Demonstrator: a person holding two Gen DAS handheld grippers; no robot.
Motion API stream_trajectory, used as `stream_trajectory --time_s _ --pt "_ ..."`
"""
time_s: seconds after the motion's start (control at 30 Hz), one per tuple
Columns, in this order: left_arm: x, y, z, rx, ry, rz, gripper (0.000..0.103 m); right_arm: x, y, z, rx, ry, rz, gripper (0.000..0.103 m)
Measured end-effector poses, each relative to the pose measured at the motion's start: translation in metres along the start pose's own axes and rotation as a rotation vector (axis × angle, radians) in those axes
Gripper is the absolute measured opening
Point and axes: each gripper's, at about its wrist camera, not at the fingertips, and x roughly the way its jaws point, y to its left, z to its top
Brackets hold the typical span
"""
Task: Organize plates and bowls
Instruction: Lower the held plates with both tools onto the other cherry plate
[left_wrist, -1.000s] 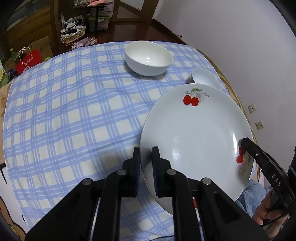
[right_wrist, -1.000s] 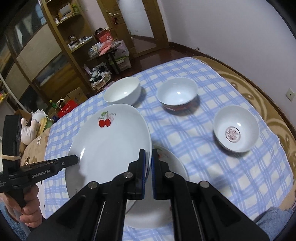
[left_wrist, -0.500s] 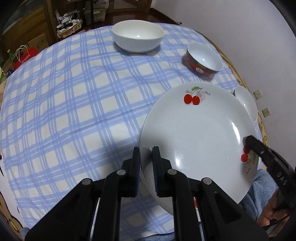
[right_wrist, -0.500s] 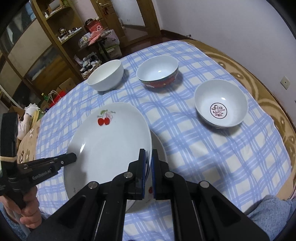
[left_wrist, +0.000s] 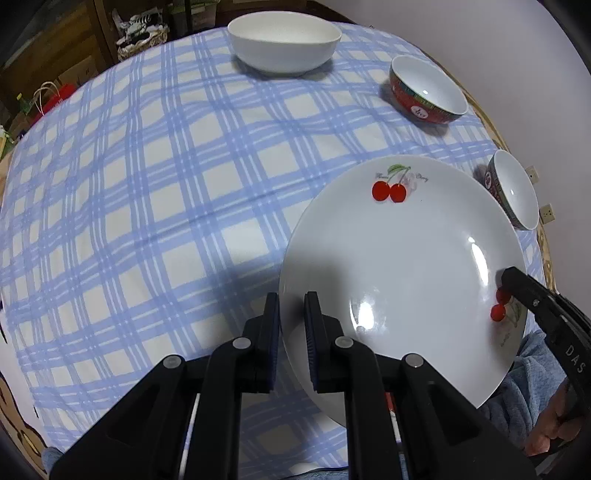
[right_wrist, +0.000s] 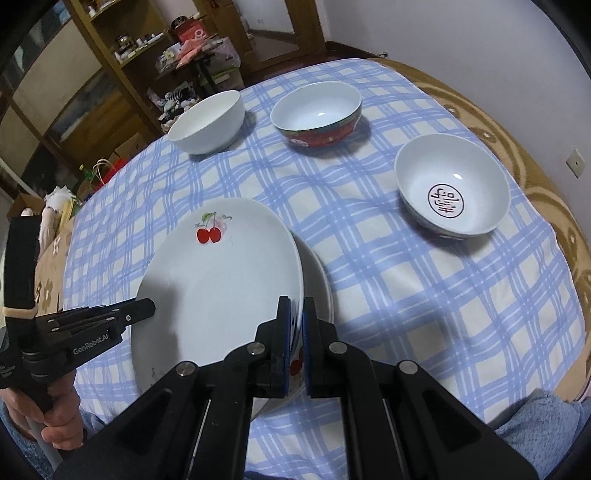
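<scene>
White letters reading "GenRobot.AI" run along the black body of the left gripper (right_wrist: 293, 321) at the lower left of the right wrist view, and "DAS" stands in pale letters on the black finger of the right gripper (left_wrist: 291, 306) at the lower right edge of the left wrist view. The cherry plate (left_wrist: 406, 266) carries small grey script on either side of the cherry stems near its upper rim, too small to read for certain. The bowl at the right (right_wrist: 452, 184) of the right wrist view bears a circled black character on its inner bottom.
</scene>
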Motion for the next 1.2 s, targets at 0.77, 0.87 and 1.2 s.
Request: stream_trajectory --time_s 0.77,0.87,1.2 --pt "0.013 -0.007 -0.003 0.043 -0.003 0.041 0.015 0.03 -0.011 0.006 -0.016 0.089 -0.049 0.006" --pt "0.016 -0.007 -0.004 0.049 -0.007 0.04 0.017 0.031 -0.012 0.007 -0.015 0.093 -0.054 0.006" --pt "0.016 -0.012 -0.008 0.081 -0.022 0.064 0.021 0.035 -0.015 0.008 0.007 0.114 -0.036 0.007"
